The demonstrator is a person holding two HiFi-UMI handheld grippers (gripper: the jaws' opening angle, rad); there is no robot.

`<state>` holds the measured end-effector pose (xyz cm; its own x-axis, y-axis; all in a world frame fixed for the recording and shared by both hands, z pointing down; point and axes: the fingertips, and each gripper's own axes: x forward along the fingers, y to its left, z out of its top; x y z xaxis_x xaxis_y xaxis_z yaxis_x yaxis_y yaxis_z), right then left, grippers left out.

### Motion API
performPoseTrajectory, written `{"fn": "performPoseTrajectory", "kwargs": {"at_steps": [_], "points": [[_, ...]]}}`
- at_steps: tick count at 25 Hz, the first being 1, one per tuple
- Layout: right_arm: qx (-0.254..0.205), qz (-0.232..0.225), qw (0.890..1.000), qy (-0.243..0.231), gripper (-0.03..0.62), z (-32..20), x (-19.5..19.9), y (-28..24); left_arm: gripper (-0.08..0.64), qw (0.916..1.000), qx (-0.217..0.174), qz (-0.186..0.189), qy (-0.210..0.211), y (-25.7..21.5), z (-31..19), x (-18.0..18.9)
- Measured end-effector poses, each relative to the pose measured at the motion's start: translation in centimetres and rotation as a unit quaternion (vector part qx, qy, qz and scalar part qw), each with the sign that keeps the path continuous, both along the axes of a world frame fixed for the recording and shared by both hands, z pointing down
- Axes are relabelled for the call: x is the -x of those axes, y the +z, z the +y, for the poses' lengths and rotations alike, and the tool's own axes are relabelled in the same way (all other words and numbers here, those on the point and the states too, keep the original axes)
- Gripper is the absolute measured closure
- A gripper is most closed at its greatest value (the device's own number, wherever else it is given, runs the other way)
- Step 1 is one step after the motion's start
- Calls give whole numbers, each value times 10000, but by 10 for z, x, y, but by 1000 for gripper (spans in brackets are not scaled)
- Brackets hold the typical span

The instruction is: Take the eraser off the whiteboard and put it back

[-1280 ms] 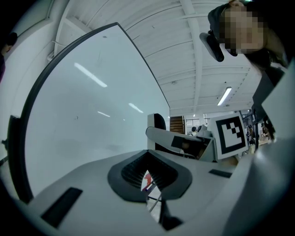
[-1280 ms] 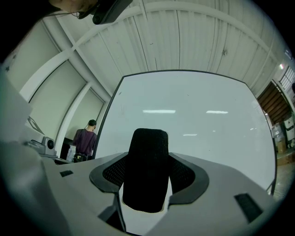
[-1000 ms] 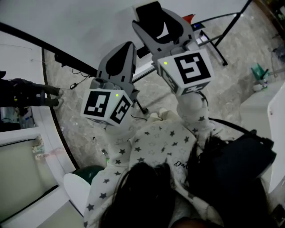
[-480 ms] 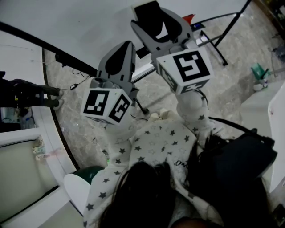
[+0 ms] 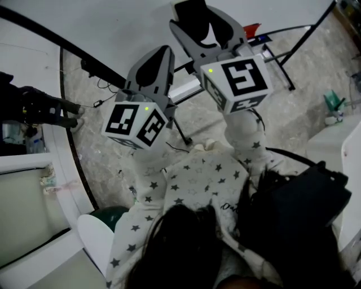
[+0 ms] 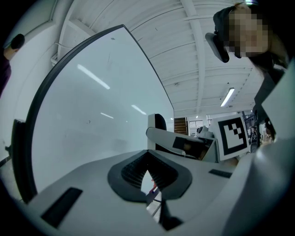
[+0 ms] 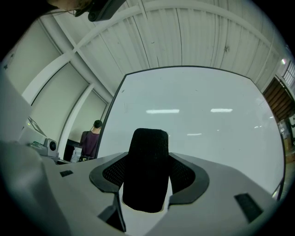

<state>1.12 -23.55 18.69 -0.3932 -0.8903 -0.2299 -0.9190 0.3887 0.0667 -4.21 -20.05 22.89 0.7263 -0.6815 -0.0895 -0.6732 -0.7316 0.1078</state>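
- Head view: right claw [image 5: 202, 17] is clamped on the eraser [image 5: 190, 20], a dark block that fills the space between its jaws. The jaws stand wide because the block is wide.
- Head view: left claw [image 5: 163, 53] sits just beside the right one, on its left and a little lower. Its jaws are drawn together to a point and it carries nothing.
- Head view: the whiteboard [image 5: 107, 28] lies ahead of both claws. I cannot tell from here whether the eraser's far end touches it.
- Left claw view: the pads meet at the tips with only a sliver of floor showing behind them, and nothing is held. The board rises ahead and to this claw's left, and the right claw shows off to its right.
- Right claw view: the eraser stands upright between the pads, its fuzzy dark face toward the camera, with a pad against each long side. The board fills the view beyond it.
- Handling, my read: the eraser is light, with a soft nap over a stiffer body, and is not fragile. The long sides are the place to hold it, and a firm squeeze should be safe.
- Containers: I can make out none near either claw.
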Motion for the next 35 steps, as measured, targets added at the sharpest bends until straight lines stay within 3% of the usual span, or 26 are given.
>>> {"fn": "performPoseTrajectory", "kwargs": {"at_steps": [11, 35], "points": [[-117, 58, 9996, -234, 330, -20, 13, -3, 558, 9994, -108, 27, -323, -4, -10, 14], [-260, 80, 9996, -95, 328, -30, 17, -14, 558, 9988, -170, -122, -443, -6, -5, 16]]}}
